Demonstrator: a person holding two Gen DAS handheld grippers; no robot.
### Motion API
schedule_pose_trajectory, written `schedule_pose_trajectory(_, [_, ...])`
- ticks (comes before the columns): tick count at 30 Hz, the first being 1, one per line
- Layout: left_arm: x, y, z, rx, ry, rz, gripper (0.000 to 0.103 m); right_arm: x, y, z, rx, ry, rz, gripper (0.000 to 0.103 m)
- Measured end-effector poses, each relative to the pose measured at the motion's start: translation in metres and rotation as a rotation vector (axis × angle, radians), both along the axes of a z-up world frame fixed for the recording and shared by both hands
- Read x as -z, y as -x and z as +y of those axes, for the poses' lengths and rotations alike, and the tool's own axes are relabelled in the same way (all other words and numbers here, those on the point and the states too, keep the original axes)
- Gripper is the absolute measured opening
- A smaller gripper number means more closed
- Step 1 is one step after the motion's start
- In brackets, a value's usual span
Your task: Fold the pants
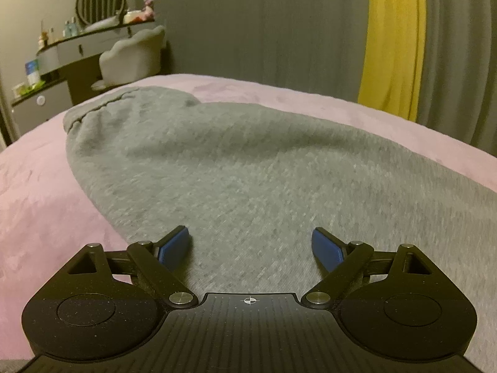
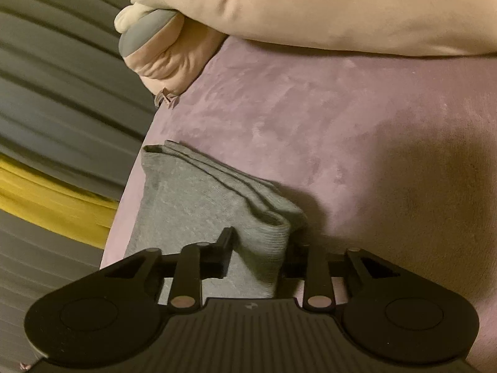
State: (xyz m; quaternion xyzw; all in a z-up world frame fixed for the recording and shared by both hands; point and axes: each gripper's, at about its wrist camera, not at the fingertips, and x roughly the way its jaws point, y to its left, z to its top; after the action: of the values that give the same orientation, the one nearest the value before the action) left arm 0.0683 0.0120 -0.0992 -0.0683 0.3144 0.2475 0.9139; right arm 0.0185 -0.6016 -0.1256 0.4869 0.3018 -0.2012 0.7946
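Grey sweatpants (image 1: 236, 161) lie flat on a bed covered with a pink blanket (image 1: 37, 186), the elastic waistband (image 1: 93, 110) at the far end in the left wrist view, probably spread out so the cloth can be doubled over cleanly. The left claw (image 1: 251, 245) hovers just above the fabric, blue pads (image 1: 175, 247) spread wide and gripping nothing. The right claw (image 2: 257, 258) is clamped on the stacked leg cuffs (image 2: 264, 233), the layered hems fanning out ahead of it, a hold that likely serves to carry the legs toward the waist. A beige pillow (image 2: 341, 6) lies beyond.
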Motion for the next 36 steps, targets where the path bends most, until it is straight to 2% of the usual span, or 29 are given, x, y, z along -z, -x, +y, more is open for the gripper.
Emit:
schedule_pose_trajectory(1, [-0.001, 0.001, 0.000, 0.004, 0.004, -0.002, 0.091, -0.002, -0.003, 0.002, -0.011, 0.021, 0.017, 0.031])
schedule_pose_trajectory(3, [-0.001, 0.002, 0.000, 0.006, 0.010, -0.003, 0.091, -0.010, -0.010, 0.007, -0.027, 0.076, 0.063, 0.018])
schedule_pose_trajectory(5, [-0.002, 0.002, 0.001, 0.008, 0.014, -0.006, 0.091, -0.019, -0.015, 0.012, -0.043, 0.113, 0.073, 0.015])
schedule_pose_trajectory(7, [-0.002, 0.002, 0.002, 0.011, 0.022, -0.011, 0.091, -0.035, -0.024, 0.025, -0.082, 0.199, 0.083, 0.013])
schedule_pose_trajectory(9, [-0.002, 0.002, 0.004, 0.014, 0.033, -0.010, 0.091, -0.062, -0.042, 0.060, -0.214, 0.399, 0.090, 0.012])
schedule_pose_trajectory(12, [-0.003, 0.003, 0.005, 0.011, 0.047, -0.013, 0.091, -0.098, -0.056, 0.136, -0.457, 0.665, -0.012, 0.011])
schedule_pose_trajectory(15, [-0.005, 0.005, 0.007, 0.016, 0.071, -0.020, 0.090, -0.117, -0.049, 0.221, -0.690, 0.793, -0.162, 0.011])
schedule_pose_trajectory(17, [-0.006, 0.008, 0.008, 0.019, 0.086, -0.029, 0.090, -0.111, -0.040, 0.260, -0.809, 0.781, -0.227, 0.011])
schedule_pose_trajectory(19, [-0.006, 0.009, 0.009, 0.030, 0.102, -0.033, 0.090, -0.093, -0.031, 0.295, -0.930, 0.746, -0.235, 0.011])
schedule_pose_trajectory(22, [-0.007, 0.010, 0.006, 0.068, 0.111, -0.032, 0.090, -0.052, -0.021, 0.329, -1.075, 0.708, -0.146, 0.013])
schedule_pose_trajectory(24, [-0.007, 0.011, 0.003, 0.108, 0.123, -0.035, 0.090, -0.031, -0.020, 0.331, -1.118, 0.635, -0.040, 0.022])
schedule_pose_trajectory(25, [-0.008, 0.010, 0.001, 0.132, 0.130, -0.037, 0.090, -0.035, -0.015, 0.330, -1.105, 0.619, -0.065, 0.025])
schedule_pose_trajectory(26, [-0.008, 0.010, -0.001, 0.159, 0.140, -0.033, 0.090, -0.040, -0.013, 0.322, -1.100, 0.570, -0.082, 0.038])
schedule_pose_trajectory(27, [-0.009, 0.009, -0.004, 0.191, 0.157, -0.022, 0.090, -0.045, -0.013, 0.313, -1.092, 0.505, -0.085, 0.057])
schedule_pose_trajectory(30, [-0.013, 0.008, -0.015, 0.304, 0.231, 0.008, 0.090, -0.054, -0.014, 0.274, -0.973, 0.343, -0.098, 0.076])
schedule_pose_trajectory(33, [-0.021, 0.005, -0.031, 0.433, 0.303, 0.016, 0.090, -0.042, -0.014, 0.232, -0.821, 0.283, 0.023, 0.078])
schedule_pose_trajectory(36, [-0.027, -0.004, -0.053, 0.562, 0.331, 0.045, 0.090, -0.034, -0.004, 0.207, -0.741, 0.315, 0.121, 0.078])
